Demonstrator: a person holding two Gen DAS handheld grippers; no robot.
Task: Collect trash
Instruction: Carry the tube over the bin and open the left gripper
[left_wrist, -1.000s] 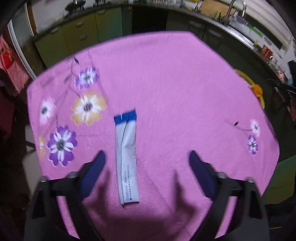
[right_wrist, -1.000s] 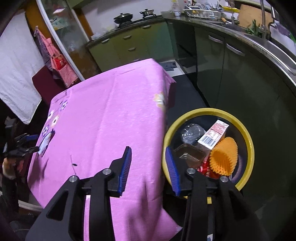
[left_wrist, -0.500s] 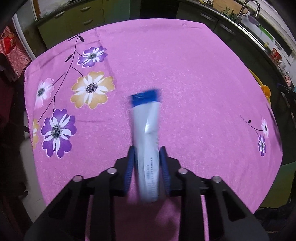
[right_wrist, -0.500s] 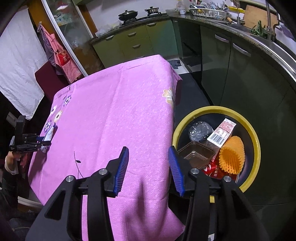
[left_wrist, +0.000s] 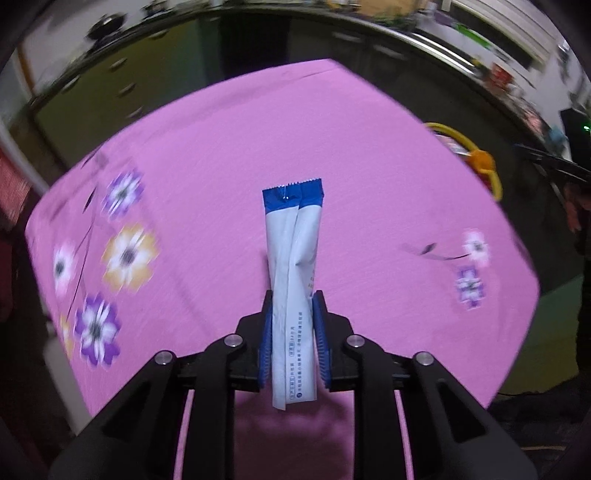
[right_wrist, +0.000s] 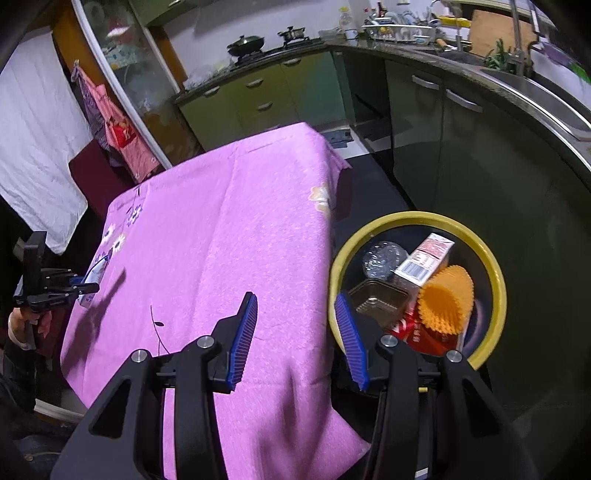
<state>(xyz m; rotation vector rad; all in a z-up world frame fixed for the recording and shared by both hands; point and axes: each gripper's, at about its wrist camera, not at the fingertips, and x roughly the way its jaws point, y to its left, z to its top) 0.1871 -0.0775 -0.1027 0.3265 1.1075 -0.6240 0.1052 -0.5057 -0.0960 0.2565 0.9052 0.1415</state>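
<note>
A long white sachet with a blue top (left_wrist: 291, 258) stands upright between the blue pads of my left gripper (left_wrist: 293, 295), whose jaws are still closing and pinch its lower half. It hangs above the pink flowered tablecloth (left_wrist: 258, 129). In the right wrist view the left gripper (right_wrist: 79, 286) with the sachet (right_wrist: 94, 273) is at the table's far left edge. My right gripper (right_wrist: 296, 299) is open with nothing between its fingers, over the table's near right edge beside the yellow-rimmed bin (right_wrist: 417, 216).
The bin on the floor holds an orange fluted cup (right_wrist: 447, 299), a carton (right_wrist: 424, 258), a brown tray (right_wrist: 378, 302) and a clear lid (right_wrist: 382, 258). Its rim (left_wrist: 461, 133) shows past the table. Green kitchen cabinets (right_wrist: 280, 92) stand behind. A hand (right_wrist: 22, 325) holds the left gripper.
My left gripper closed on the sachet that lay flat on the cloth and lifted it off. The right gripper widened slightly and drifted a little along the table edge.
</note>
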